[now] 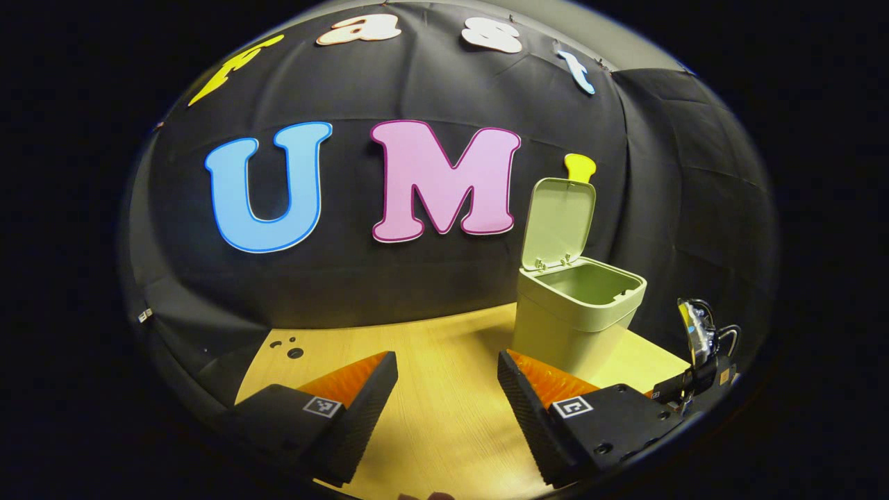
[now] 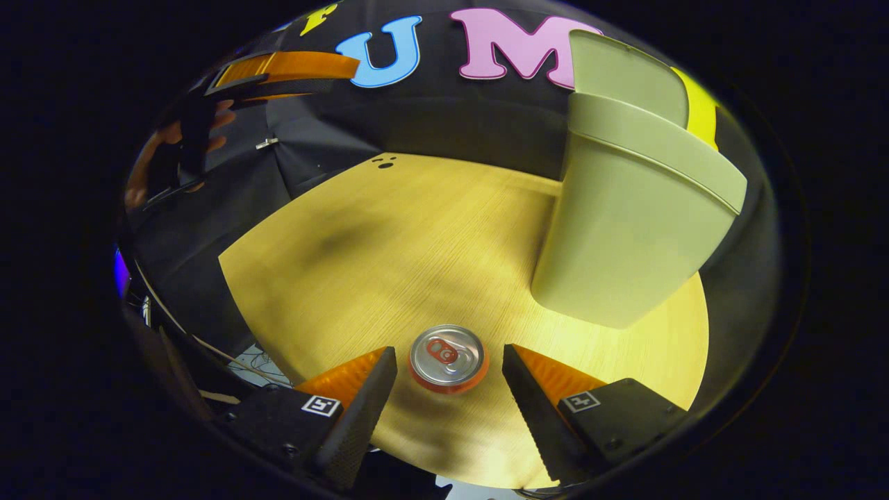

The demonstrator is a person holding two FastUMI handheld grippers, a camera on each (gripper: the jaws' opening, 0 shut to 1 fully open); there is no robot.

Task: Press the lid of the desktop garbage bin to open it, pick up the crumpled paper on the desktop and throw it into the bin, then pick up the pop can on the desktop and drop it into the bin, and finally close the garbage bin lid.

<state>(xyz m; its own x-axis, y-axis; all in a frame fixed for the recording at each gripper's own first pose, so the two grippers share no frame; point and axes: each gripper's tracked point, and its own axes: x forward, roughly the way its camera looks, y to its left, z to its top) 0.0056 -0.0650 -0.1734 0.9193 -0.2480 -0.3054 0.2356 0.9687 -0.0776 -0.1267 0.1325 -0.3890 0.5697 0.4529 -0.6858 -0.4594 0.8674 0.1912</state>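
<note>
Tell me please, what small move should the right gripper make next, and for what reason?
Probably lower the right gripper a little further over the pop can and then close. Its fingers stand open on either side of the upright can, not touching it, and the bin already has its lid up.

A light wood-grain table [image 1: 444, 417] stands against the booth's black cloth wall [image 1: 389, 278], with a few small dark holes [image 1: 288, 347] near its far left corner. Beyond the table's near left edge, thin cables [image 2: 260, 361] lie loose below a black drape [image 2: 201, 278]
</note>
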